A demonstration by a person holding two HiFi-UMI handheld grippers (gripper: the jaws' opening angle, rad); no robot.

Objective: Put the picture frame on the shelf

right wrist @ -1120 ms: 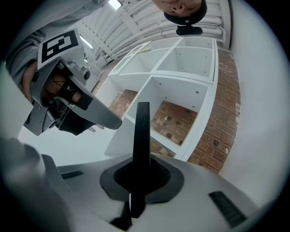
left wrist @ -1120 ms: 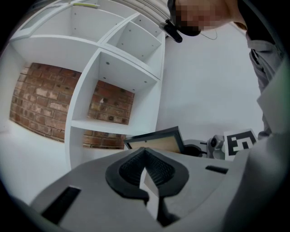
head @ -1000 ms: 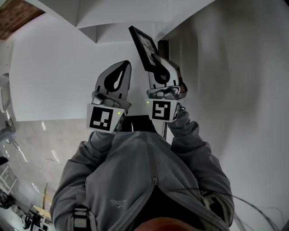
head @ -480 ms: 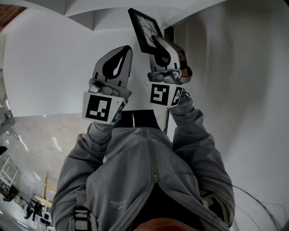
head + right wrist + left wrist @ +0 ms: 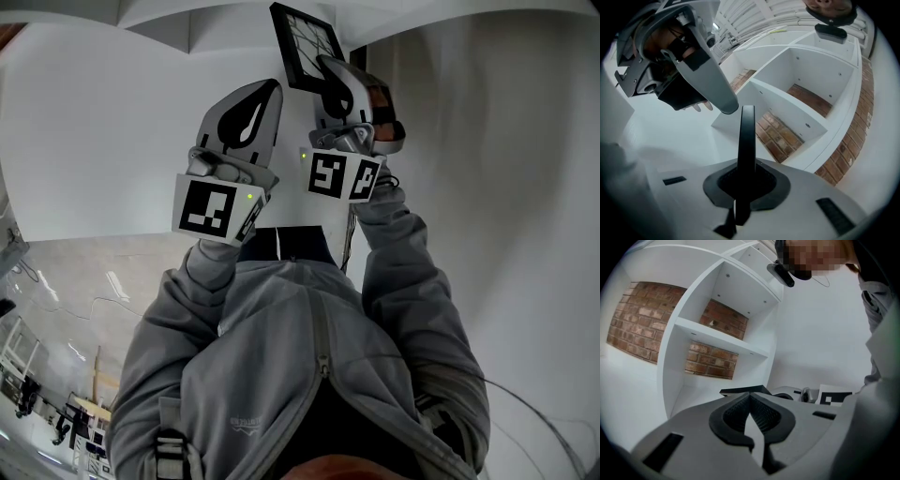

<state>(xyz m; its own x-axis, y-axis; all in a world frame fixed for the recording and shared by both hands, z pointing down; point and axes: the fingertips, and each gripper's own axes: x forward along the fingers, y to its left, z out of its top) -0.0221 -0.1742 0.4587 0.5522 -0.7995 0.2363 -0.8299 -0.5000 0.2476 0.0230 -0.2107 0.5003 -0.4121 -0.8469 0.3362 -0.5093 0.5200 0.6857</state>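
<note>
My right gripper [image 5: 330, 73] is shut on the lower edge of a black picture frame [image 5: 307, 43], held up high and tilted toward the white shelf unit [image 5: 234, 11] overhead. In the right gripper view the picture frame [image 5: 746, 140] shows edge-on as a thin black bar rising from the jaws, with the shelf unit's brick-backed compartments [image 5: 797, 108] beyond it. My left gripper [image 5: 267, 94] is raised beside the right one, shut with nothing in it. In the left gripper view its pads [image 5: 757, 413] meet, and the shelf compartments [image 5: 717, 341] lie ahead.
A white wall [image 5: 487, 187] stands to the right and a white panel [image 5: 103, 141] to the left. The person's grey jacket [image 5: 300, 375] fills the lower head view. Floor and cables [image 5: 56, 319] show at lower left.
Both grippers have risen, and the right one has carried the picture frame higher toward the shelf unit. The left gripper stays shut and empty alongside.
</note>
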